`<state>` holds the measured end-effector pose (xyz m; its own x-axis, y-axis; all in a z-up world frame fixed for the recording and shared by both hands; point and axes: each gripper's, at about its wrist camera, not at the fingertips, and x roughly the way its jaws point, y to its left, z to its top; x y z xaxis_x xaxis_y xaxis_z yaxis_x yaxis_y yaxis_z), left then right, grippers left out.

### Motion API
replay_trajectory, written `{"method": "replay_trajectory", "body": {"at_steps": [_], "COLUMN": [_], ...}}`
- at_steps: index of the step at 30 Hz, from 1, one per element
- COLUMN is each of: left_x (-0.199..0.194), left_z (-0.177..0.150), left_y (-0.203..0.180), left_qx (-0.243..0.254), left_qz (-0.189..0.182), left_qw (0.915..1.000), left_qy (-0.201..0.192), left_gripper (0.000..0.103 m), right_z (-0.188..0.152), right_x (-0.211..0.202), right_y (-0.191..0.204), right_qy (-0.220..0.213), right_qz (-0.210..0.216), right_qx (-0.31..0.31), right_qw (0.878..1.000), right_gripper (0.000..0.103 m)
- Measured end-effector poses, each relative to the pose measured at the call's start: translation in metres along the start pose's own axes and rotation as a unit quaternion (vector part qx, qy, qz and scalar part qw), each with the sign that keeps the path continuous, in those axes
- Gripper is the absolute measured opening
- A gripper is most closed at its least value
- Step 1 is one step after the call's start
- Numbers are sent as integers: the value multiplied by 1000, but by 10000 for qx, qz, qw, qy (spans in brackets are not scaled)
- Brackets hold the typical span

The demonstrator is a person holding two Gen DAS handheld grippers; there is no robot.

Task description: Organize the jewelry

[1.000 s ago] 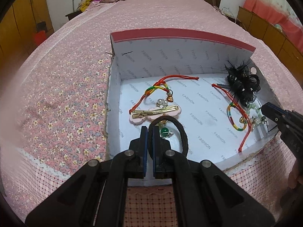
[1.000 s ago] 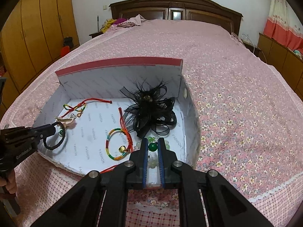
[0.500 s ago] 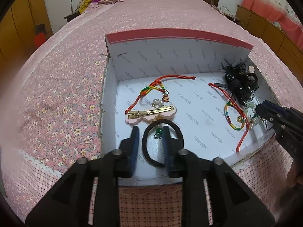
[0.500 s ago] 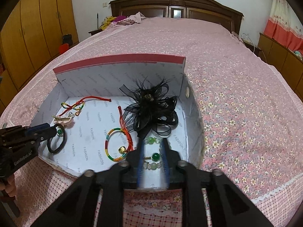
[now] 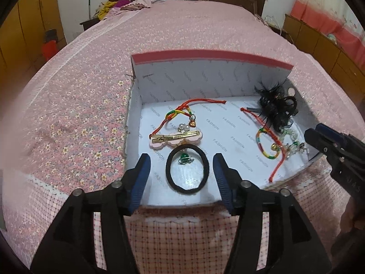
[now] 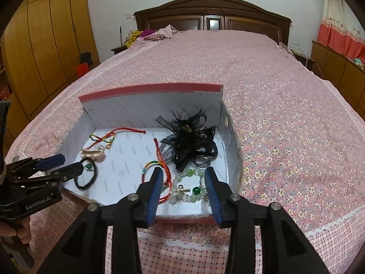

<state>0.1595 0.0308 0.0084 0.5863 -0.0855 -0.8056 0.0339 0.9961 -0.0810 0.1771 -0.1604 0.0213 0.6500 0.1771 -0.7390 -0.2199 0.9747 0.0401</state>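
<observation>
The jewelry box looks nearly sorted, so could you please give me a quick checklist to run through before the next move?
1. Left gripper open, holding nothing: ok.
2. Right gripper open, holding nothing: ok.
3. Black hair tie lies flat on the box floor, clear of the left fingers: ok.
4. Green bead bracelet lies inside the box between the right fingers: ok.
5. Bracelet free of the red cord bracelet beside it: cannot tell.
6. Black feather hair clip inside the box: ok.
</observation>
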Motion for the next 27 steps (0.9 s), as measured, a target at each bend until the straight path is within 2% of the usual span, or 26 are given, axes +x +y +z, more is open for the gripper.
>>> {"method": "replay_trajectory", "body": {"at_steps": [4,11,23,27], "left_x": [-16,-43,-72,-79], "left_z": [-3,-11,-31,-39], "left_y": [1,-2,-7,-8], "left_qx": [-56,-128,-230,-247], "left_qz": [-48,-89,-72,64], "left_qw": [9999,9993,9985,9980], "left_qy": [-119,-337,-483,-580], "left_gripper": [56,65,68,68], "right_z": [-1,-9,-36,-47], "right_x": [-15,-49,-87,-94], "right_y": [4,14,26,27], "right_qy": [-92,-359,-611,-635], "right_qz": [64,145,149,136], "right_qx": [33,-21,-52,-1], "right_qw": [9999,9992,9980,9979], "right_gripper": [50,65,69,69]}}
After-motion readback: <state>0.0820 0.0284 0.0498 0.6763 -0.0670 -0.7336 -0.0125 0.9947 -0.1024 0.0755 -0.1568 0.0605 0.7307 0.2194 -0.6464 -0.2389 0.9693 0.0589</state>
